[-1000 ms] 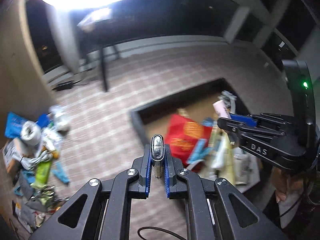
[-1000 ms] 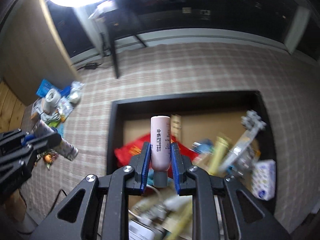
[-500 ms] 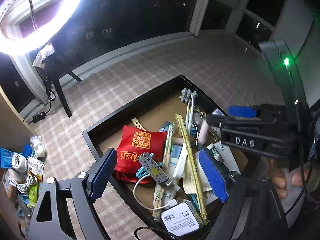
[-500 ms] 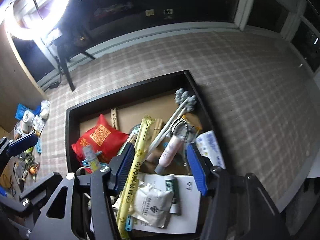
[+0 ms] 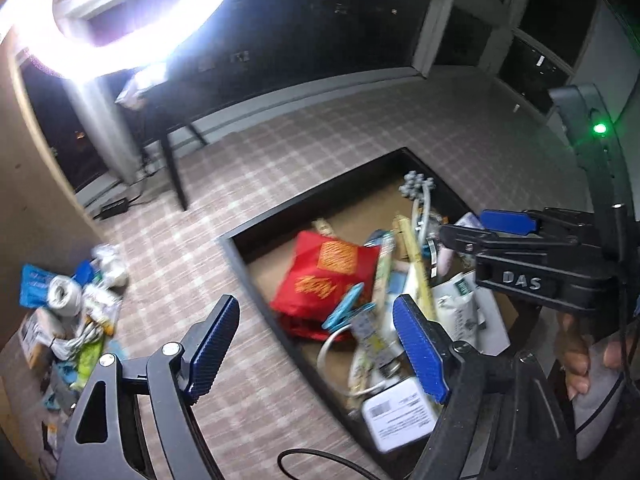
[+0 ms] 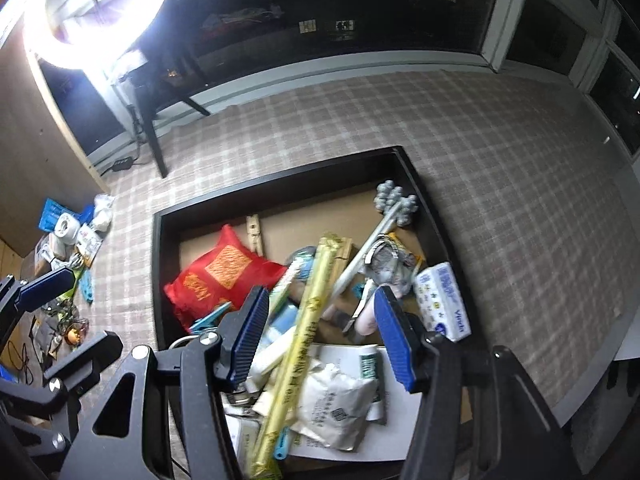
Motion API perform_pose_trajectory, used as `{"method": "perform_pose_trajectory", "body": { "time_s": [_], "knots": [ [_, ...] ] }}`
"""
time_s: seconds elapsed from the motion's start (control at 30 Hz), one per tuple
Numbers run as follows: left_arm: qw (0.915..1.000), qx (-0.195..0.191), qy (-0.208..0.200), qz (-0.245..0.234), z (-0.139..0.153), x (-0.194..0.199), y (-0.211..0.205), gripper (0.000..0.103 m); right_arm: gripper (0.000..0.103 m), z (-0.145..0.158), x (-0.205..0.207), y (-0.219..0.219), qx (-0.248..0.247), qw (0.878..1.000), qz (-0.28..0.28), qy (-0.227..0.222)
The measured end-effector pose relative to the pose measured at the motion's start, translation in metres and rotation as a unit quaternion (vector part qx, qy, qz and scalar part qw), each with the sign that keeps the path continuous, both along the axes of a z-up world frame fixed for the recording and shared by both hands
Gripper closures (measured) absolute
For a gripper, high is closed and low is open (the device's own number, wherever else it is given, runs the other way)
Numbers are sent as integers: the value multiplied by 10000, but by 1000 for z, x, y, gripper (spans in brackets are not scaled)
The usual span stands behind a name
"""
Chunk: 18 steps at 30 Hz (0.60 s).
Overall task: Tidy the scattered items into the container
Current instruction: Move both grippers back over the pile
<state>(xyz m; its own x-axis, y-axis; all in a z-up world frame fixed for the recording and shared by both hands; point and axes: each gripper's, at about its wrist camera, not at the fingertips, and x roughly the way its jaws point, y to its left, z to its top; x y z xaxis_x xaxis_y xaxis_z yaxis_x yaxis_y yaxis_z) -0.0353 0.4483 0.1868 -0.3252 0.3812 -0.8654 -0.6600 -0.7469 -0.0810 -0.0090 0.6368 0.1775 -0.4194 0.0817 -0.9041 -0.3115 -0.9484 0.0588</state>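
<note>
We find the left gripper (image 5: 318,346) with its jaws spread wide and nothing between them; they have just been opening. Its pads (image 5: 420,350) are blue and ribbed, set on black angular arms. The right gripper (image 6: 318,338) likewise stands parted and empty above the container (image 6: 158,280), its jaws also having just been opening.

The container is a shallow black-walled tray with a brown cardboard-like floor, resting on checked carpet (image 6: 500,200). Inside we note a red fabric pouch (image 6: 216,276) with gold print, a long yellow foil-wrapped stick (image 6: 304,336) lying diagonally, a grey knobbed tool on a pale rod (image 6: 394,200), a white tissue pack (image 6: 442,300), a crinkled white sachet (image 6: 332,408) and a pink tube (image 6: 366,322), partly hidden behind the right gripper's pad.

The scattered items (image 5: 76,304) remain heaped on the carpet well apart from the tray, by a wooden panel; blur leaves only a white roll and blue packets legible there. The tray's near edge is cut off by the gripper frames. A ring light (image 5: 120,12) glares overhead, washing out its surroundings.
</note>
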Motion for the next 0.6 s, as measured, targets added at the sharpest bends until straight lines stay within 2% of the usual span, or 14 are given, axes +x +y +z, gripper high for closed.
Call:
{"method": "perform_pose_trajectory", "body": {
  "time_s": [0.27, 0.6],
  "knots": [
    [9970, -83, 190, 744, 10, -2, -84, 25, 48, 14, 3, -66, 112, 9985, 515, 128],
    [9860, -83, 396, 1619, 18, 12, -191, 25, 48, 20, 11, -158, 16, 9934, 1118, 246]
  ]
}}
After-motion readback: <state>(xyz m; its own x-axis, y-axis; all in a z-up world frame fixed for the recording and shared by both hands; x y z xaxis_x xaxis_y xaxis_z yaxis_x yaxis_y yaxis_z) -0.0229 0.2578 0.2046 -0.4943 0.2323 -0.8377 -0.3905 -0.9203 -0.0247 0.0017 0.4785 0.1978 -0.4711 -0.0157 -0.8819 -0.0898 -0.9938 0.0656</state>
